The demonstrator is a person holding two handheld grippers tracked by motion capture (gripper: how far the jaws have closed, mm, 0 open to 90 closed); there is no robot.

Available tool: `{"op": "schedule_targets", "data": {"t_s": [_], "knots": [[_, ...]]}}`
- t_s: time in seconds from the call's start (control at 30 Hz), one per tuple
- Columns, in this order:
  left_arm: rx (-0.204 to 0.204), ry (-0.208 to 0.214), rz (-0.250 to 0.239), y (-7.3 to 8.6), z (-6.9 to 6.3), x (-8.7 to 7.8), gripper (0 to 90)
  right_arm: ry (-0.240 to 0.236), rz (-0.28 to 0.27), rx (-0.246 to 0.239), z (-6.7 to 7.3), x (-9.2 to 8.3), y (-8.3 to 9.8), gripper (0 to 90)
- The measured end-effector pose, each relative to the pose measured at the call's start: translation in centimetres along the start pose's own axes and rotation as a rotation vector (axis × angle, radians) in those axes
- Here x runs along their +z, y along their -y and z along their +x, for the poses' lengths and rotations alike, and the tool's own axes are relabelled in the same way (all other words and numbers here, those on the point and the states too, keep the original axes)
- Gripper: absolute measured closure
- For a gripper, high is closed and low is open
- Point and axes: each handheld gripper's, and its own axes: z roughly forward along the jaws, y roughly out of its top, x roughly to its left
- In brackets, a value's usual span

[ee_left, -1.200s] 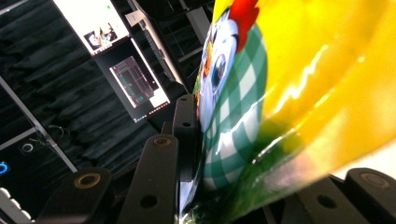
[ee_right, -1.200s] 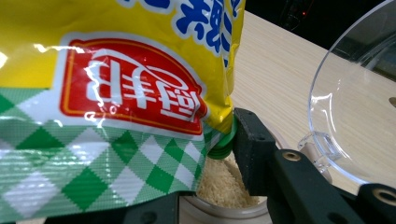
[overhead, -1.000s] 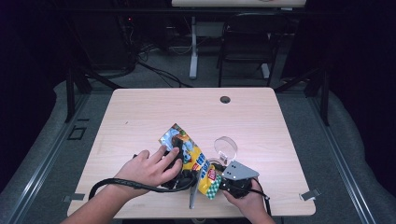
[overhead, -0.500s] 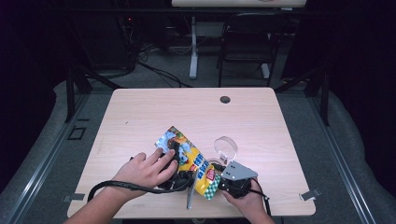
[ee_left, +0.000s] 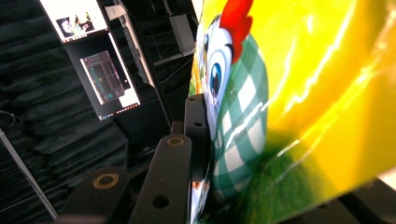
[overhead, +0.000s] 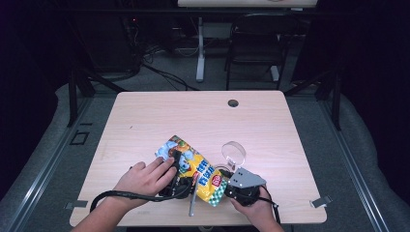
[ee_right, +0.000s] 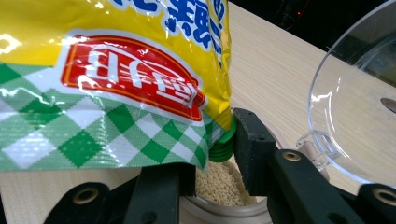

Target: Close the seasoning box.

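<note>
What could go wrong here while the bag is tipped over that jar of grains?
1. The bag's green spout sits at the rim of the jar, not over its middle, so grains could spill onto the table.
2. The left tool, whose jaws have just been closing on the glossy bag, may slip.
3. The open clear lid could get knocked.

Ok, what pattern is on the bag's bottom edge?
Green-and-white check on the bag, clearest in the right gripper view.
</note>
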Motion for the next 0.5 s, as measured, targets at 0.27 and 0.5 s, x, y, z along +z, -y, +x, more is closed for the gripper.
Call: {"op": "schedule_targets", "data": {"t_s": [0.27, 0.5], "knots": [[-0.048, 0.024, -0.020, 0.31, -0.84, 0.35, 84.0, 0.004, 0.005, -0.009, 0.07, 0.07, 0.08, 70.8], [-0.071, 0.039, -0.025, 0.52, -0.90, 0.38, 84.5, 0.009, -0.001, -0.009, -0.01, 0.00, 0.11, 70.4]]}}
